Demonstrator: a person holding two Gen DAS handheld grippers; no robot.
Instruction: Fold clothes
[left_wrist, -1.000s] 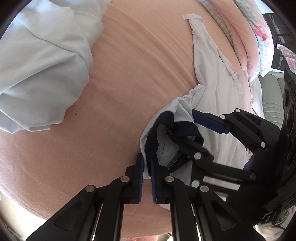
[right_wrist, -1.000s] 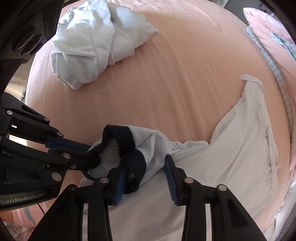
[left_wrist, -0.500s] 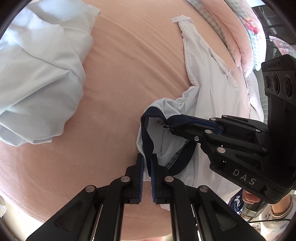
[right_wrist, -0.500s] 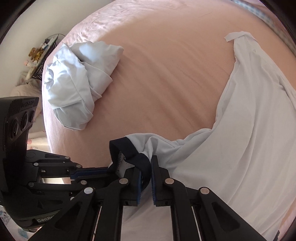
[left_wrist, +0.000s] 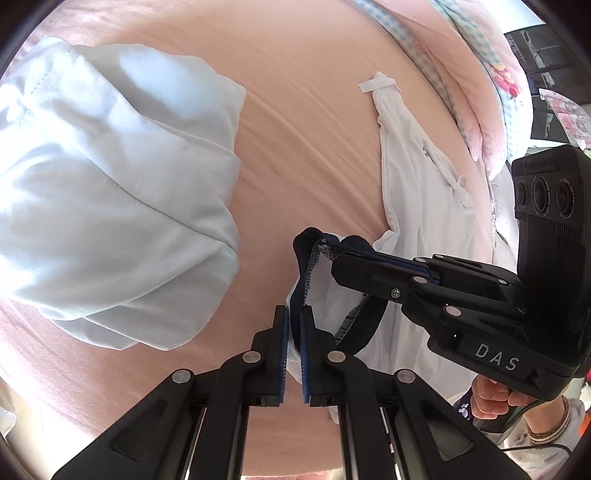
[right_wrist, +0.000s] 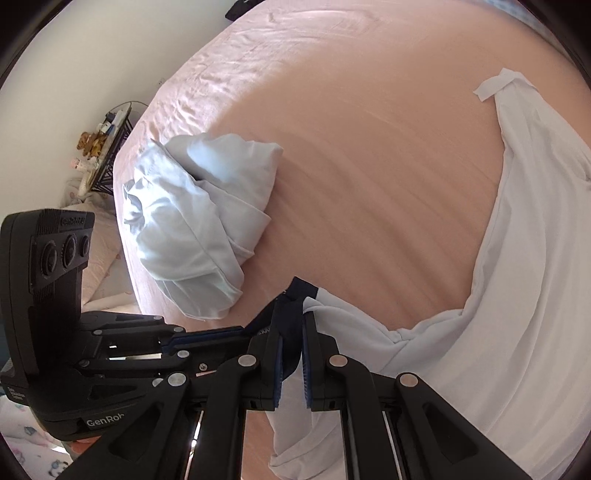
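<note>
Pinching the navy collar (left_wrist: 300, 254) of a white shirt (left_wrist: 424, 206), the left gripper (left_wrist: 293, 317) is clamped tight on its near edge, while the right gripper (right_wrist: 292, 332) is closed on the same dark band just beside it. The shirt trails across a pink bed (left_wrist: 303, 122). A crumpled pale blue garment (left_wrist: 110, 206) lies apart on the sheet.

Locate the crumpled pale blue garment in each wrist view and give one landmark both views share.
Left wrist: crumpled pale blue garment fills the left half, on the pink bedsheet.
Right wrist: it lies left of centre.
Shared landmark: the white garment's navy cuff, pinched by both tongs.
</note>
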